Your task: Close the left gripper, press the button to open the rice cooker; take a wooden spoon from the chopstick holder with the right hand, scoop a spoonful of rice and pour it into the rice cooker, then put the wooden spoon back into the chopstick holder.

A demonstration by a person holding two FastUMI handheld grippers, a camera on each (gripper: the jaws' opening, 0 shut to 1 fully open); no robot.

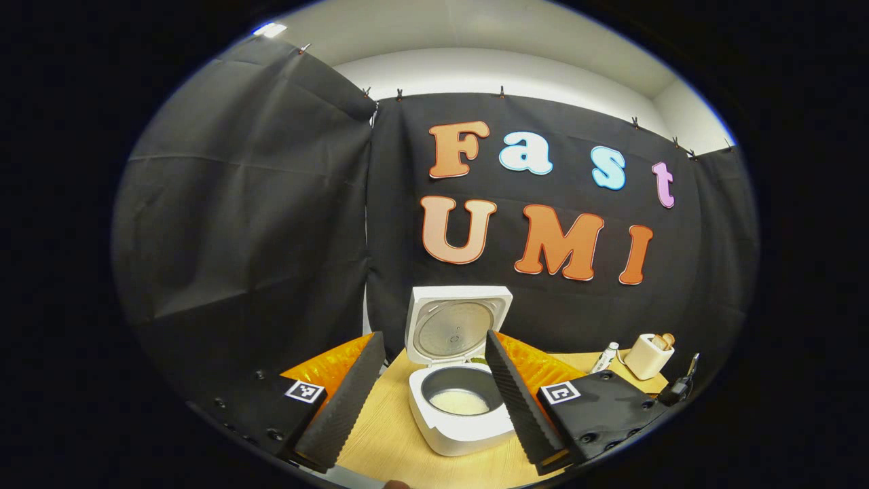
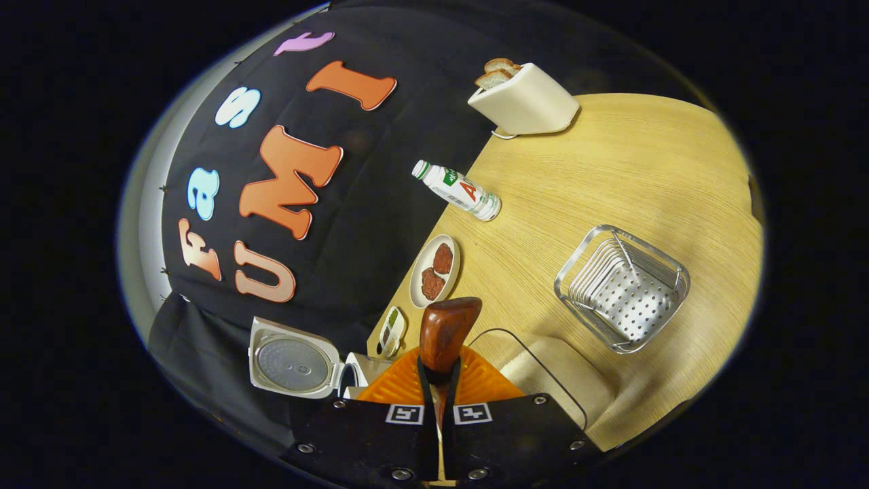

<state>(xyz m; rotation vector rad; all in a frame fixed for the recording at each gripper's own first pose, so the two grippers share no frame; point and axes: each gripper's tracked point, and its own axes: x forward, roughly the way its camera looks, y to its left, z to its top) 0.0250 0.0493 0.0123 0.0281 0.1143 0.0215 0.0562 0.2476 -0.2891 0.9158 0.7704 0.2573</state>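
Rice cooker (image 1: 460,401) lid up w/ rice inside, wooden spoon (image 2: 445,333) clamped in right gripper (image 2: 439,380)

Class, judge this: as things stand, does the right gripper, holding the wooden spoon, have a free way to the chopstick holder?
Probably yes. The right gripper is shut on the wooden spoon, and bare table lies between it and the empty chopstick holder; nothing stands in between.

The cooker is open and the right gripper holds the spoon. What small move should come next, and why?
Probably carry the wooden spoon, clamped in the right gripper, to the empty chopstick holder: the rice cooker already holds rice.
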